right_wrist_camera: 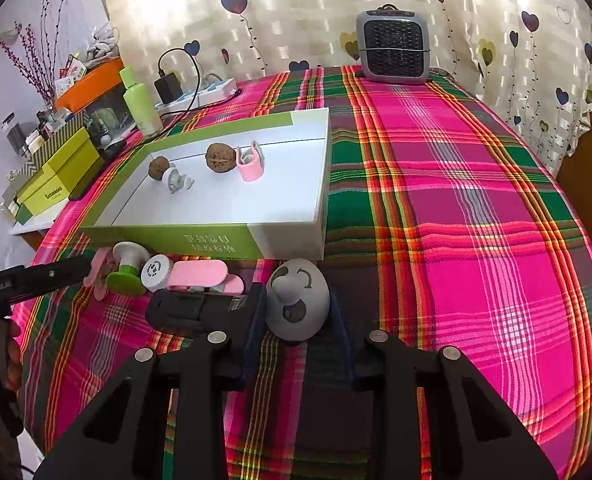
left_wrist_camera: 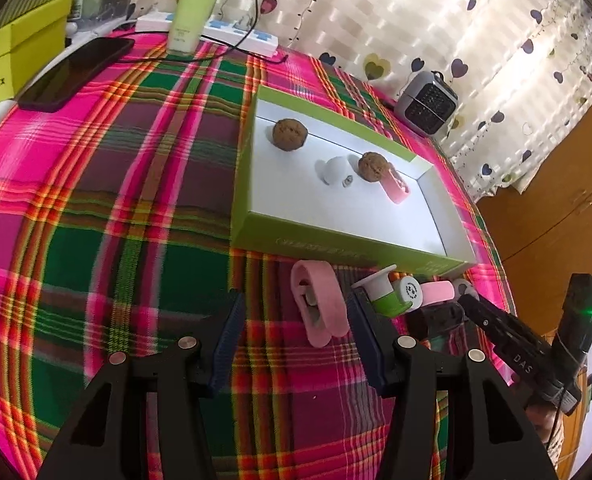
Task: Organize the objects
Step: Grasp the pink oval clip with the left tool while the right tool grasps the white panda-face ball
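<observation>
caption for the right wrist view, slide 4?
Right gripper, open, straddles a grey egg-shaped toy on the plaid cloth before the green-and-white box.

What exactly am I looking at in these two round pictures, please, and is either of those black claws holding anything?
A person holds a two-finger gripper in each hand, and each carries a wide-angle camera looking along its fingers. One picture is from the left gripper, the other from the right gripper. Both look over a plaid tablecloth with a shallow green box on it. Inside lie two walnuts and small white and pink holders. In front of the box lie more pieces. The left gripper is open around a pink holder, not gripping. The right is open around a grey egg-shaped toy; contact is unclear.
</observation>
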Tool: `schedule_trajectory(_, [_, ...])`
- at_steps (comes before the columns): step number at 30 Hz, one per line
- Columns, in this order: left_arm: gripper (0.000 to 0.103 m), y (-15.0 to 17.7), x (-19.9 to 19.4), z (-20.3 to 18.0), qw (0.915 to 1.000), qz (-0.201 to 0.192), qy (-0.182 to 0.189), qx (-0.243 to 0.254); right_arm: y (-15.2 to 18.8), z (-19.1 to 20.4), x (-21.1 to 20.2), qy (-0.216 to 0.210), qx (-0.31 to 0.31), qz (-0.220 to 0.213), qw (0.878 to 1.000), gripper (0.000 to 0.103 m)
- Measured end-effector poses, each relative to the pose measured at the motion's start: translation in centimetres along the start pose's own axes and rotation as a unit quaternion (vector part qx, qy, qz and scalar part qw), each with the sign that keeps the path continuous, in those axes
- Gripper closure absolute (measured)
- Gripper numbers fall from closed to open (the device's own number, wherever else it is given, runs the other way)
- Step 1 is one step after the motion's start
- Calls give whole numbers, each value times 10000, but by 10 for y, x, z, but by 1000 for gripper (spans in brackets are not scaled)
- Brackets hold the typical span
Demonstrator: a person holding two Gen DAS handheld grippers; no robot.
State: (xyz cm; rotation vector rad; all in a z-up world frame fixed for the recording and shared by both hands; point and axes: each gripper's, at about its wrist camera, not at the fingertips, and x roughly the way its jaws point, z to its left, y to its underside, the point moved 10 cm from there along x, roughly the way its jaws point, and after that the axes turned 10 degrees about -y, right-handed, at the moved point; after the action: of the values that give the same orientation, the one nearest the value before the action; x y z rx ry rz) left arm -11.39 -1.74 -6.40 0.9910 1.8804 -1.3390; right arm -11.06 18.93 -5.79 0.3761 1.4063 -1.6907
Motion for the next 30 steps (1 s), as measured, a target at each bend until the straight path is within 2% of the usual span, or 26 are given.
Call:
schedule_trajectory(12, [52,-3,9,-12,9978,-127,-516,384,0,0,0,-53,0,-13,10000,71])
schedule_trajectory(22, [71,-4,14,-17,9890,-395,-1081,929,0,1,0,-85,11,-23,10000,71])
schedule_trajectory(25, [76,-5,13,-16,9897,-405,-1040,901,0,2,-1,-103,1,-25,9999,71])
schedule_trajectory(30, [77,-4,14,-18,9894,-429,-1028,933,0,3,-1,-141,2,-44,9999,73])
